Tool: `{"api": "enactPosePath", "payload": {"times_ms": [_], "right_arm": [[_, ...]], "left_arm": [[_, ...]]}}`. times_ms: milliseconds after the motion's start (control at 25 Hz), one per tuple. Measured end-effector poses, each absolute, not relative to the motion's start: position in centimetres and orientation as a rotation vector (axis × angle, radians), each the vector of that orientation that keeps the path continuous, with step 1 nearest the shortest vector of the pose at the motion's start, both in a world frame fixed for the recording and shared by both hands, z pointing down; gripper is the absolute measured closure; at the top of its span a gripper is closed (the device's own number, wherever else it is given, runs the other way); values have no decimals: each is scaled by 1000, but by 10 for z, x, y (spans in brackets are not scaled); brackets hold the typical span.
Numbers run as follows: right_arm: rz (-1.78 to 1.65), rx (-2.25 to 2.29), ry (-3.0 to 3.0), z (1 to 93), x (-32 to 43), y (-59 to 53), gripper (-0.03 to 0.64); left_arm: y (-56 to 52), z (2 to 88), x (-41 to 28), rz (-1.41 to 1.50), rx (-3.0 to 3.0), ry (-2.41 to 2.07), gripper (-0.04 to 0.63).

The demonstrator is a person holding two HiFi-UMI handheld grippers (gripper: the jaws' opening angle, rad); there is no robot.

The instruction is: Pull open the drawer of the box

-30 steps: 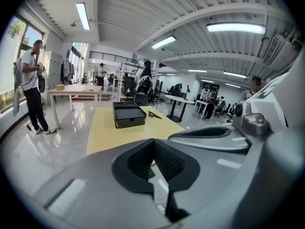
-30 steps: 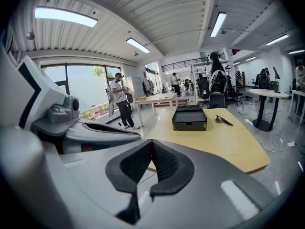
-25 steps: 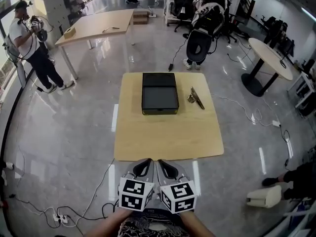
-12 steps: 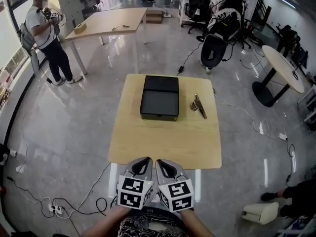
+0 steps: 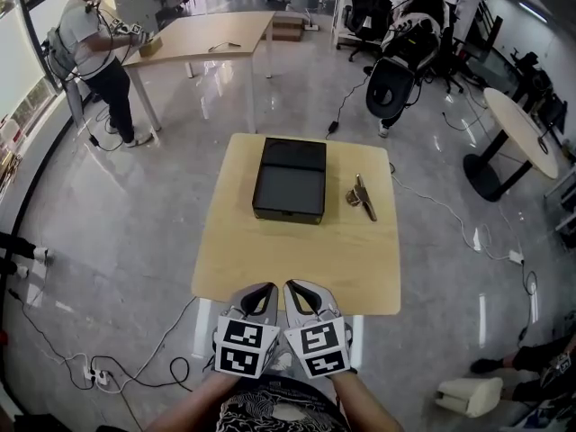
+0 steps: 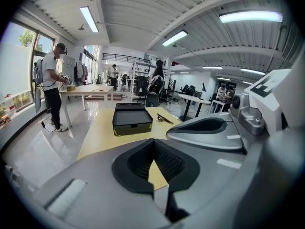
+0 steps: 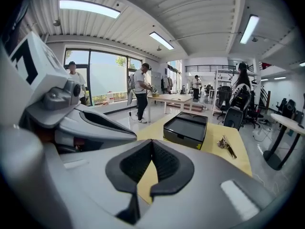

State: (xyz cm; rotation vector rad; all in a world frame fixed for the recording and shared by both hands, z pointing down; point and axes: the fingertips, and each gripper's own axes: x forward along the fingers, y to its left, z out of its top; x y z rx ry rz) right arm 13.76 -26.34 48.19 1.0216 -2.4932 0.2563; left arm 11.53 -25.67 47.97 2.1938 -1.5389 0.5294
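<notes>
The box (image 5: 289, 180) sits in the upper centre of the head view, on the far half of the table (image 5: 297, 259). Its near face looks flush, so the drawer seems unopened. Just right of it lies a small metal item (image 5: 362, 196). Both grippers hang at the bottom centre, side by side off the table's near edge and well apart from the box. The left gripper (image 5: 259, 297) and right gripper (image 5: 302, 295) each have their jaws pressed together on nothing, probably a carrying pose before the reach. A person (image 5: 94, 48) stands at the upper left.
</notes>
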Motion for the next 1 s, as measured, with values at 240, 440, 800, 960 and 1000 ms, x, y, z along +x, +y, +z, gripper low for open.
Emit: {"api": "enactPosePath", "payload": {"times_ms": [240,440,800,960,1000], "right_arm": [[157,1023,-2438,487,119,-312,612],[106,1028,-2397,479,73,-355,612],[-104,997,-2241,513,21,-450,597],[-193,963,-2155,534,-10,-496,584],[-217,952,-2135,540,-16,-505,583]], "left_arm": [[-300,486,92,531,2195,-1524,586],[-339,476,44,541,2212,-1501,586],[-417,497,-18,544,2242,-1448,586],[-454,507,-56,540,2245,-1434,586],[-462,509,-63,538,2245,-1433,586]]}}
